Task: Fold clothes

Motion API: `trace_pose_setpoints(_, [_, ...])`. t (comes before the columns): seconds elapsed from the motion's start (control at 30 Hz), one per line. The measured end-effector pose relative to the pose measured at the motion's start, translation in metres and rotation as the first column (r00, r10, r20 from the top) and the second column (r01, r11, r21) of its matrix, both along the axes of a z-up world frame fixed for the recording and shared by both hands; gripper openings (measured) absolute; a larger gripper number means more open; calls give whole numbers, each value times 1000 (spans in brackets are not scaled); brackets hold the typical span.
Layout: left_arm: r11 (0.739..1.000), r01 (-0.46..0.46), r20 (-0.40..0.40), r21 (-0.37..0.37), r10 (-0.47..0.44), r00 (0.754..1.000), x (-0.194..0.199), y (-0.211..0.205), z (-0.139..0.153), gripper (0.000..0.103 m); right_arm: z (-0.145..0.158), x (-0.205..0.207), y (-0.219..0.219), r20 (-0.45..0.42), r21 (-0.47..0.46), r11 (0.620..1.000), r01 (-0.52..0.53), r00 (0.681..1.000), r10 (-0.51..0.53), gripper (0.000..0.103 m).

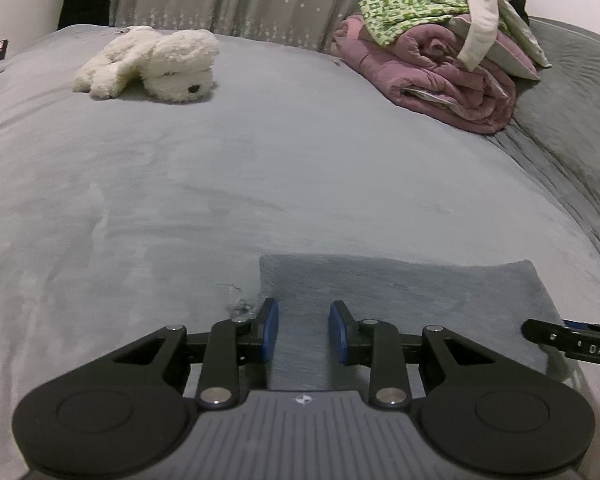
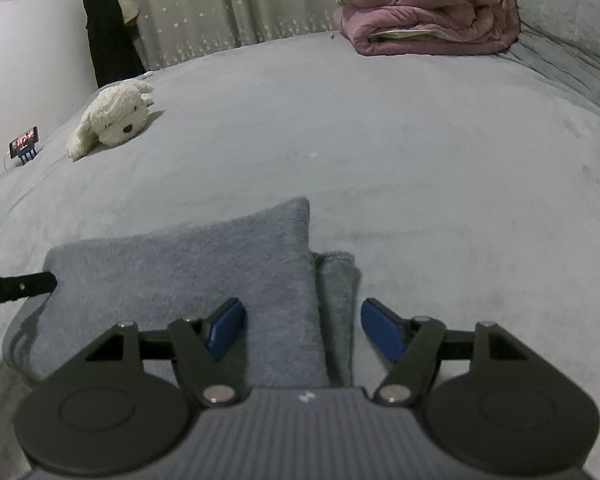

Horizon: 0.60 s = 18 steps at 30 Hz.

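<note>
left gripper [image 1: 304, 330] stands narrowly open over the left edge of the folded grey cloth [image 1: 400, 304], blue pads clear of it. right gripper [image 2: 303, 330] stands wide, straddling the cloth's right edge, nothing pinched. the cloth lies flat on the grey velvety bed [image 1: 260, 168], a woolly rectangle. farther back: fluffy white plush dog [image 1: 156, 64], heaped clothes [image 1: 440, 48].
</note>
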<state>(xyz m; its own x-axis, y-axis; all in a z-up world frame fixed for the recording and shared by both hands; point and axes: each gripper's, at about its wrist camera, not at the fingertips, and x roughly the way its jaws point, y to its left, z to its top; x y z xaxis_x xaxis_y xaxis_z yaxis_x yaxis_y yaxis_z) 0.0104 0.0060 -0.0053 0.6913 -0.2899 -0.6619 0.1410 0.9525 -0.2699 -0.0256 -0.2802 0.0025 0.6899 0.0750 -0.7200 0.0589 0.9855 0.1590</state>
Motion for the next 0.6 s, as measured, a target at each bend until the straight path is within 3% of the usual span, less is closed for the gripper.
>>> trace_pose_setpoints(0.27, [1000, -18, -5, 7, 18, 1000, 3, 7, 2, 29, 13, -4, 4, 67, -30, 1000, 3, 998, -1, 66])
trace_pose_setpoints(0.43, [998, -19, 48, 54, 16, 999, -1, 2, 13, 29, 23, -6, 7, 126, -38, 999, 0, 992, 5, 65])
trace_pose_setpoints(0.6, [998, -23, 74, 53, 19, 997, 2, 6, 17, 28, 27, -2, 15, 161, -16, 999, -34, 986, 37, 65])
